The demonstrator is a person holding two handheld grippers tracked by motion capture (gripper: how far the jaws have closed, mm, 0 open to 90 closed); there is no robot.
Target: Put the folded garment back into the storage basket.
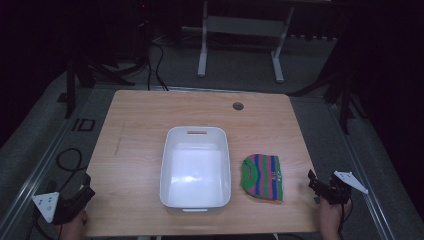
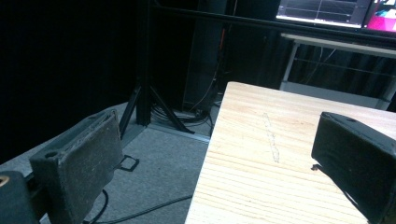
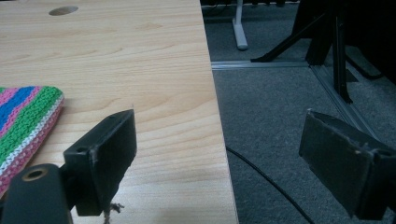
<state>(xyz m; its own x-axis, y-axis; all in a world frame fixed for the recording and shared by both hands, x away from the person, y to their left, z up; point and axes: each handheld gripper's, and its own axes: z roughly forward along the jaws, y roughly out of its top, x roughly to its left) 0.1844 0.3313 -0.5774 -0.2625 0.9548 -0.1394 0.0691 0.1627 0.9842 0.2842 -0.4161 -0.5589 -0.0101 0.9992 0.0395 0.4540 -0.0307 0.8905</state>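
Observation:
A white plastic bin (image 1: pixel 195 167) stands empty in the middle of the wooden table (image 1: pixel 140 115). Right of the bin lies a folded knitted cloth (image 1: pixel 263 177) with green, blue and pink stripes; its corner shows in the right gripper view (image 3: pixel 23 121). My left gripper (image 1: pixel 86 186) hovers at the table's front left corner, open, nothing between its jaws (image 2: pixel 219 172). My right gripper (image 1: pixel 314 183) sits at the front right edge, a short way right of the cloth, open and empty (image 3: pixel 219 158).
A round cable hole (image 1: pixel 238 106) sits near the table's far edge. Black stand legs (image 2: pixel 149 102) and cables lie on the grey floor to the left. A white desk frame (image 1: pixel 240 45) stands beyond the table. More stand legs (image 3: pixel 327 42) rise to the right.

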